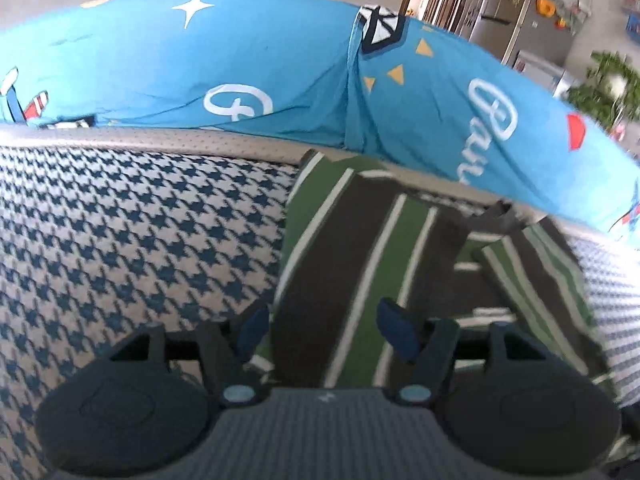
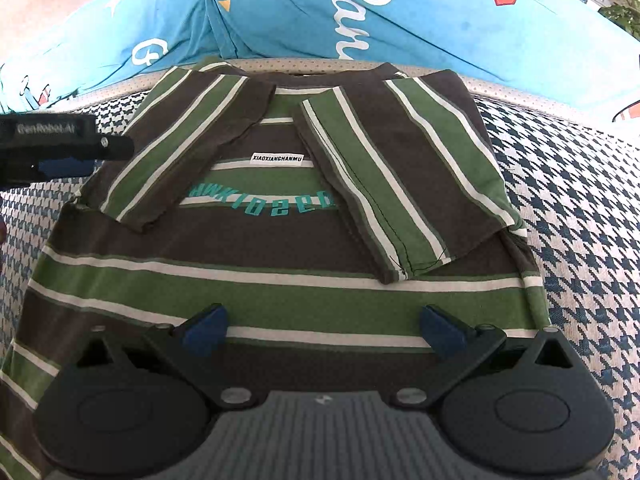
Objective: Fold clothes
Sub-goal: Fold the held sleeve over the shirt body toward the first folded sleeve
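Observation:
A green, brown and white striped T-shirt [image 2: 280, 272] lies flat on a houndstooth cushion [image 2: 580, 208], with both sleeves folded in over its chest. My right gripper [image 2: 322, 326] is open and empty just above the shirt's lower body. My left gripper [image 1: 322, 330] is open and empty over the shirt's left edge [image 1: 348, 240]. It also shows in the right wrist view at the far left [image 2: 60, 148], beside the folded left sleeve [image 2: 180, 140].
A large blue printed cushion [image 1: 240, 64] runs along the back of the seat, also in the right wrist view [image 2: 360, 12]. Houndstooth seat fabric [image 1: 120, 240] extends left of the shirt. A fridge [image 1: 532, 20] and a plant [image 1: 604, 84] stand behind.

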